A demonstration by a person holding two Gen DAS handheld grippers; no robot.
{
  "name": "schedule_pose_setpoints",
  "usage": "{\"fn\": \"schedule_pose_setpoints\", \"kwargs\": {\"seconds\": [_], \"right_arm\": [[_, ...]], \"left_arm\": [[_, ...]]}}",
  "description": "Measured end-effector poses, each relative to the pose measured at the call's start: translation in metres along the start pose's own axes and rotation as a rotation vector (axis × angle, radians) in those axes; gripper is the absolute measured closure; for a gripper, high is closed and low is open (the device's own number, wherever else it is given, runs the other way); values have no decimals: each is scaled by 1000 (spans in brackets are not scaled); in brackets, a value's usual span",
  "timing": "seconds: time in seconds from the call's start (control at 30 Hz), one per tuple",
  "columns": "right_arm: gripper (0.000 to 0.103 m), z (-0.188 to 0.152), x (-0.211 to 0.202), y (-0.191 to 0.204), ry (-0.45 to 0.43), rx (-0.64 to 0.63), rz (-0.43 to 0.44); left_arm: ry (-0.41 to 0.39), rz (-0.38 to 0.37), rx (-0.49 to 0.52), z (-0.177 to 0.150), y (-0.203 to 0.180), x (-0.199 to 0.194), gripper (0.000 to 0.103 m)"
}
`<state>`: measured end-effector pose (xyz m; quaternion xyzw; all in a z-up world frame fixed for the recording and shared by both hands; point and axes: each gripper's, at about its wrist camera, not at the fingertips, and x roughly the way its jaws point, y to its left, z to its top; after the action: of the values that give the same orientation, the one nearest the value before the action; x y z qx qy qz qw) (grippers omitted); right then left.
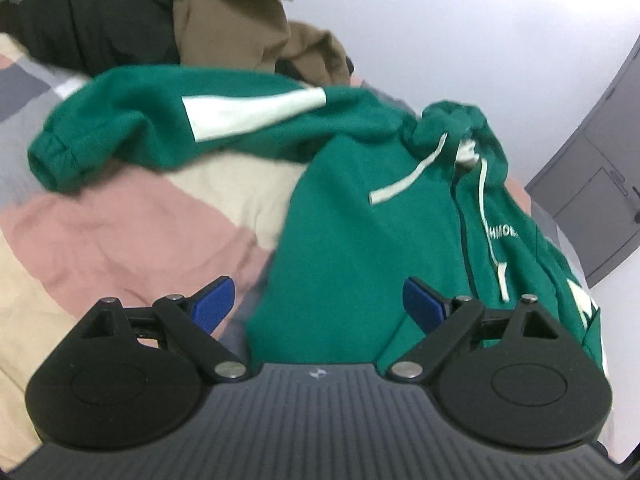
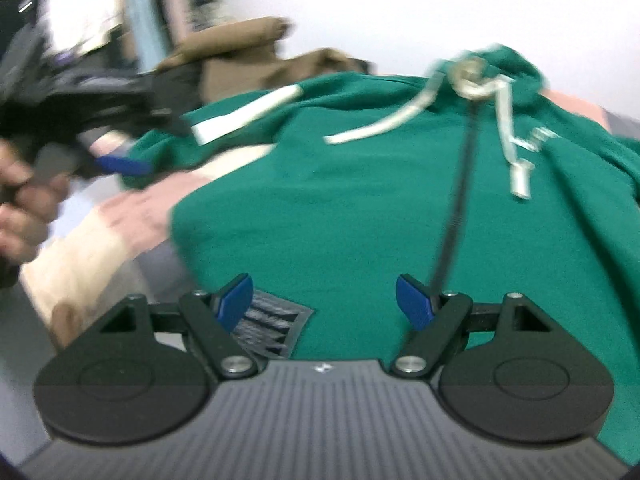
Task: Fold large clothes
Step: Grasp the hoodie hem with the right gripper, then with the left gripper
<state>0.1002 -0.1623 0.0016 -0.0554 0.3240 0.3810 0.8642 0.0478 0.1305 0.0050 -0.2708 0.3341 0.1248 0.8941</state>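
Hoodie (image 1: 360,240), green and zipped, is spread on a patchwork bedspread (image 1: 120,240) below a white wall (image 1: 480,40). Jaws of the left gripper (image 1: 319,303) and right gripper (image 2: 324,300) are held wide open above its hem, gripping nothing.

A: Is any writing showing?
B: White letters are showing on the chest of the green hoodie (image 1: 360,240), reading roughly "HMOB", cut off at both ends.
A: And from the right wrist?
B: The same print is blurring past reading.
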Motion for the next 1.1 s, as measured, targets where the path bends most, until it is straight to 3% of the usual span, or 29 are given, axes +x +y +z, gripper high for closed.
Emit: {"fn": "schedule_pose_setpoints", "kwargs": {"seconds": [0.13,0.2,0.23,0.33,0.4,0.6,0.8,0.97,1.1], "right_arm": [[30,-4,18,35,24,-203,40],[50,-12,31,49,53,-341,17],[55,-15,38,54,75,-393,-4],[76,-11,45,50,76,-412,-8],[87,4,41,35,64,-319,23],[89,48,47,-45,21,78,72],[88,40,89,-130,81,536,113],[85,21,97,-143,84,692,164],[85,21,95,-134,83,671,156]], "left_arm": [[20,14,-28,-2,3,7,10],[25,-1,-47,4,13,13,10],[27,-8,-60,3,15,14,10],[38,-33,-96,11,28,18,10],[36,-67,-133,13,34,20,10],[27,-214,-219,16,38,30,10],[57,-276,-138,9,12,57,10],[105,-342,-59,1,-15,89,10],[74,-361,-19,-1,-28,101,10]]}}
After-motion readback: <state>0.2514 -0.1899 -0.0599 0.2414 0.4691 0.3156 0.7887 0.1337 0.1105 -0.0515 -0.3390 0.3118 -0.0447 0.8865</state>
